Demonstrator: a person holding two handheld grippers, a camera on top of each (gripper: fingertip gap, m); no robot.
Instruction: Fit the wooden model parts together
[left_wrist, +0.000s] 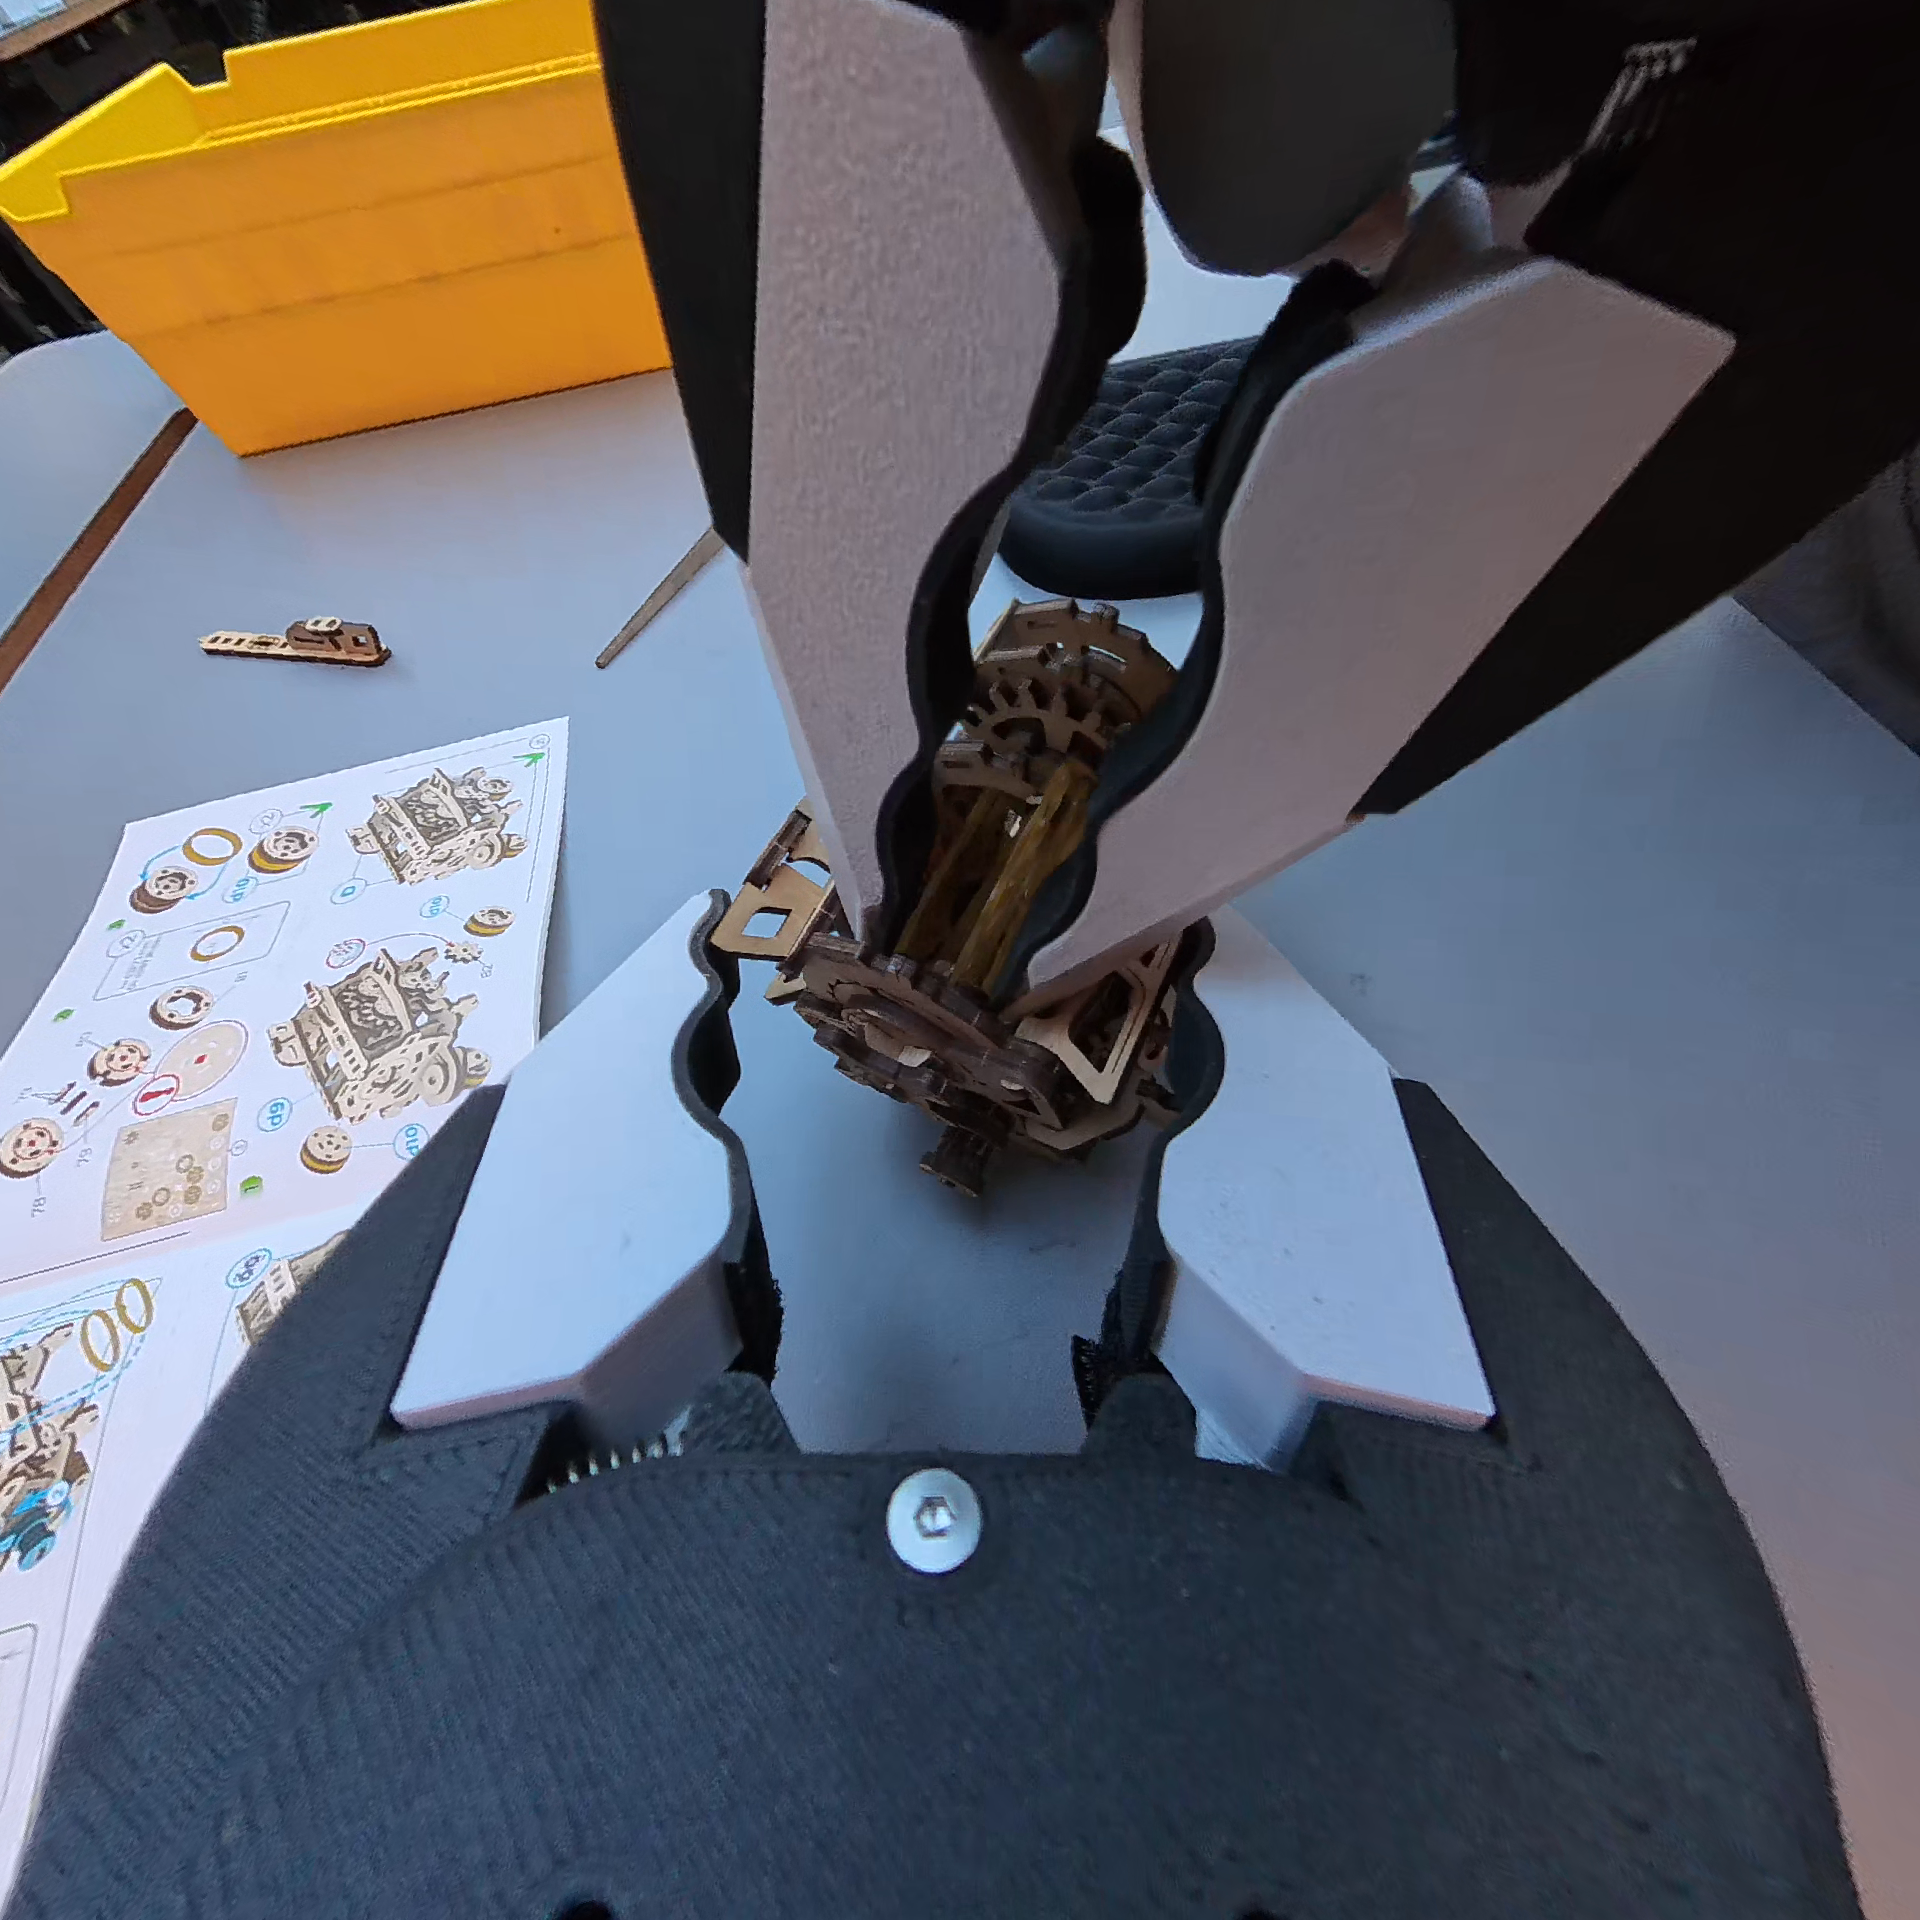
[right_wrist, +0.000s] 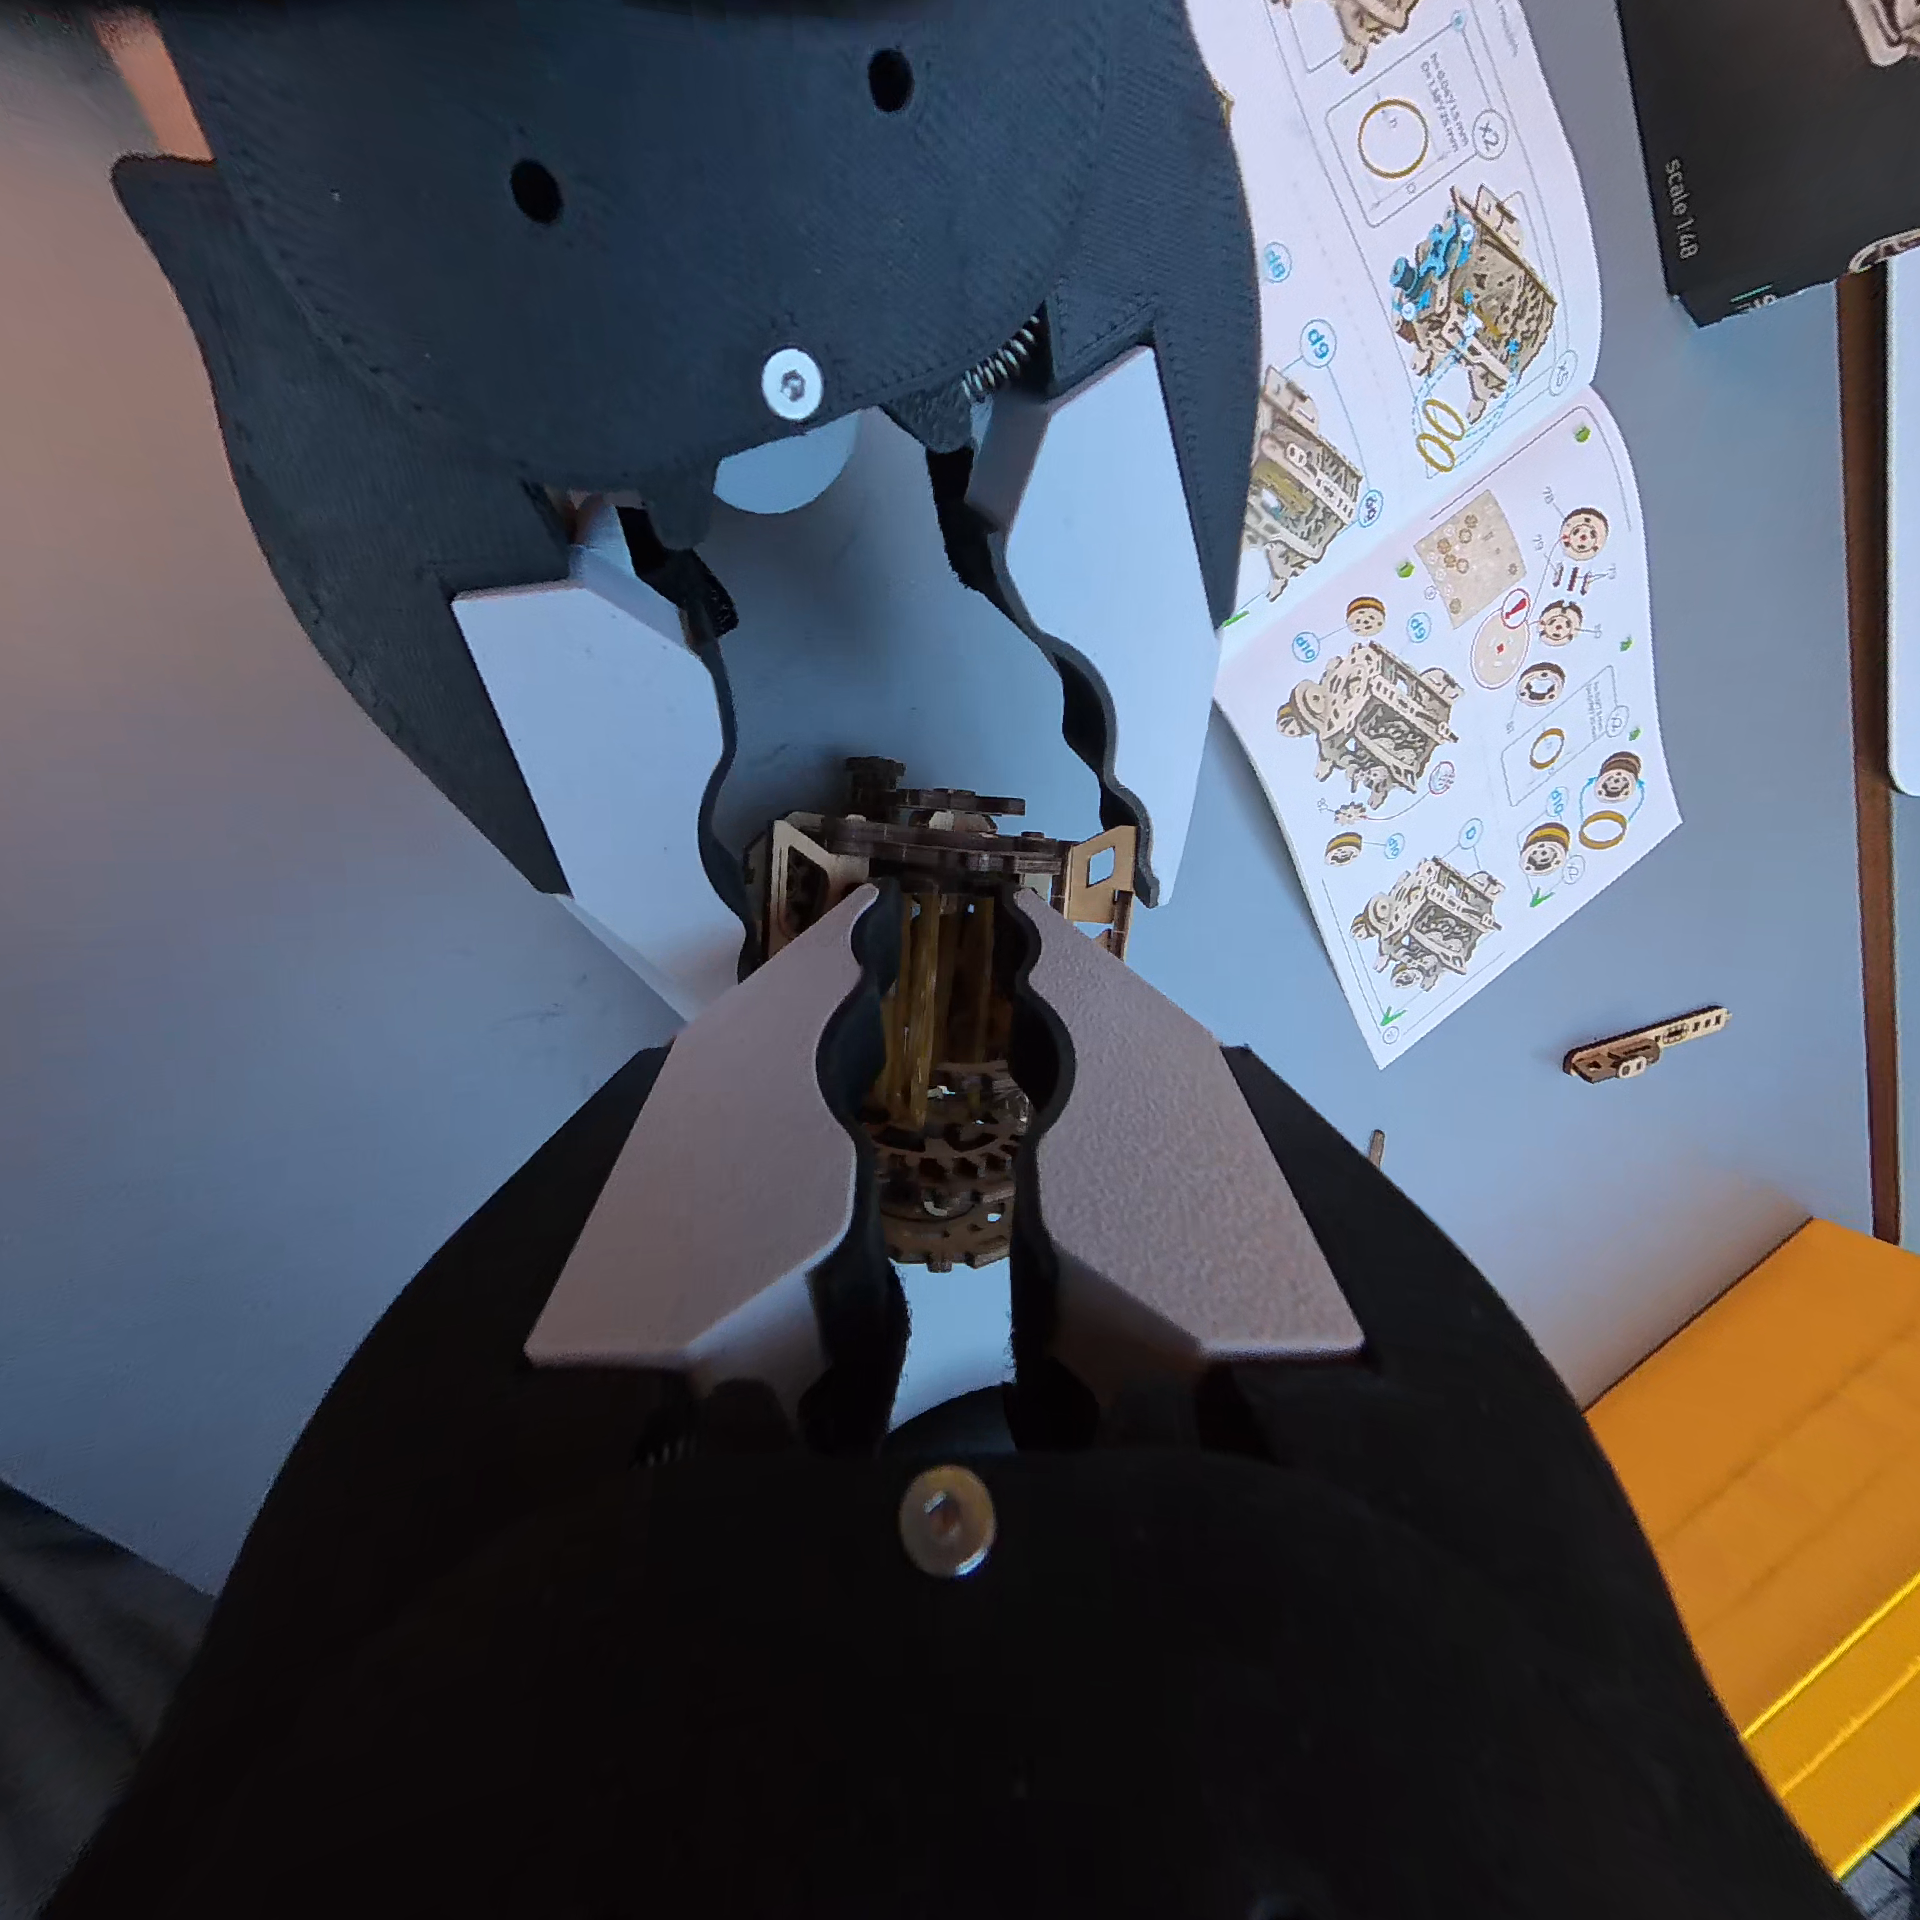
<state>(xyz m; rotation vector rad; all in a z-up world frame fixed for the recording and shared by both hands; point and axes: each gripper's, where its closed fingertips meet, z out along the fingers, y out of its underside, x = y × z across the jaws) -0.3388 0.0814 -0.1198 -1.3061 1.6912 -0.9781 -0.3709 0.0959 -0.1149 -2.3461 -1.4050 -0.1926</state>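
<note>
The wooden model (left_wrist: 935, 1039), a dark and light plywood gear frame with yellow rubber bands in its middle, is held between both grippers over the grey table (left_wrist: 1558, 935). My left gripper (left_wrist: 956, 945) is spread wide, with its fingertips (left_wrist: 717, 935) touching the two sides of the model's base. My right gripper (right_wrist: 948, 904) comes from the opposite side and is shut on the model's (right_wrist: 935, 831) rubber-band section. In the left wrist view the right gripper (left_wrist: 956, 951) reaches down from above. A small loose wooden part (left_wrist: 296, 642) lies to the left.
An open instruction booklet (left_wrist: 312, 987) lies to the left of the model. A yellow bin (left_wrist: 343, 229) stands at the far left, and a black quilted pad (left_wrist: 1132, 468) lies behind the model. A thin stick (left_wrist: 660, 613) lies on the table. A black box (right_wrist: 1766, 135) sits beyond the booklet. The thin stick (left_wrist: 660, 613) is about equally far from each gripper, around 20 cm.
</note>
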